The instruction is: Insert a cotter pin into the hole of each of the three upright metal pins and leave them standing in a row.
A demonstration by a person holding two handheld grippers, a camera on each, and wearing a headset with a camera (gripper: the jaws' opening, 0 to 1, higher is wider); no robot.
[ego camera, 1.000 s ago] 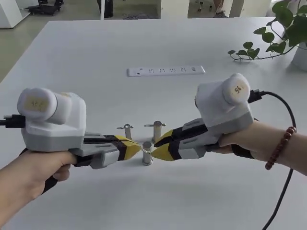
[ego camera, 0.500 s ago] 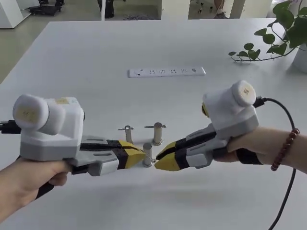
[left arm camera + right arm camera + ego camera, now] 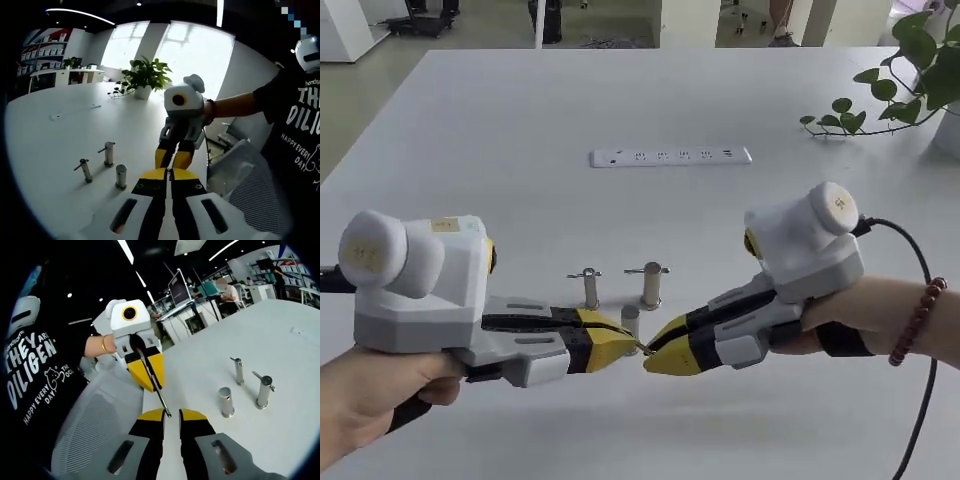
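Three upright metal pins stand on the white table (image 3: 520,140). Cotter pins stick out of the two rear ones (image 3: 590,288) (image 3: 651,283). The nearer one (image 3: 630,320) has none, and it stands just behind the meeting gripper tips. My left gripper (image 3: 625,348) is shut on a thin cotter pin (image 3: 152,382) that points at my right gripper (image 3: 655,360). The right gripper's jaws stand slightly apart around the pin's free end. In the left gripper view the bare pin (image 3: 121,176) stands left of the jaws.
A white power strip (image 3: 670,156) lies at mid-table, far behind the pins. A potted plant (image 3: 910,70) trails over the back right corner. A black cable (image 3: 920,400) hangs from the right gripper. A mesh chair (image 3: 240,175) stands at the table's near edge.
Both grippers have drawn back toward me from either side of the bare pin. Their tips now meet in front of it instead of flanking it.
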